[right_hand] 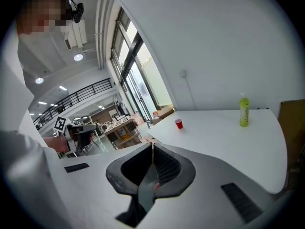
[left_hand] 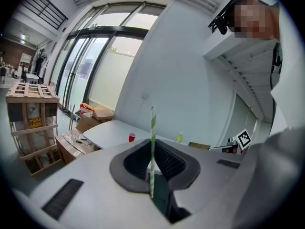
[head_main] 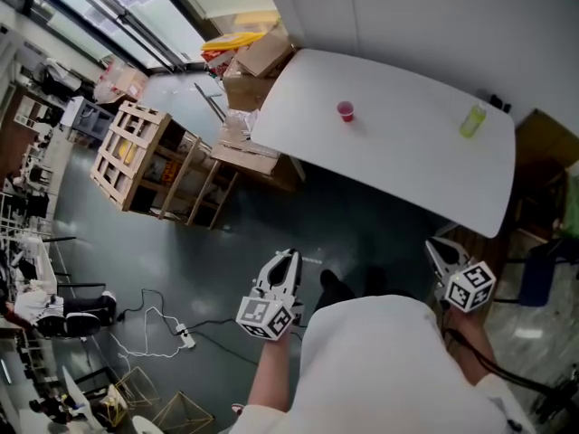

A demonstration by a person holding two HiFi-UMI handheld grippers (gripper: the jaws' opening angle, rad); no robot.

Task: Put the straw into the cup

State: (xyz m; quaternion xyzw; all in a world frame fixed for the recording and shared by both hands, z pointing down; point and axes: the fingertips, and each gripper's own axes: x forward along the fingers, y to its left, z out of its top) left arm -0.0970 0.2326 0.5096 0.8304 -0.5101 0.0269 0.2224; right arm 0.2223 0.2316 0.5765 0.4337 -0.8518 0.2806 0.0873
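Note:
A small red cup stands on the white table, far ahead of both grippers. In the left gripper view the cup sits well beyond the jaws. My left gripper is shut on a green-and-white striped straw, which stands upright between its jaws. My right gripper hangs near the table's near edge with its jaw tips together and nothing in them. From the right gripper view the cup is seen on the table's left part.
A green bottle stands on the table's right part. Left of the table are a wooden crate and cardboard boxes. White cables lie on the dark floor. A brown box sits right of the table.

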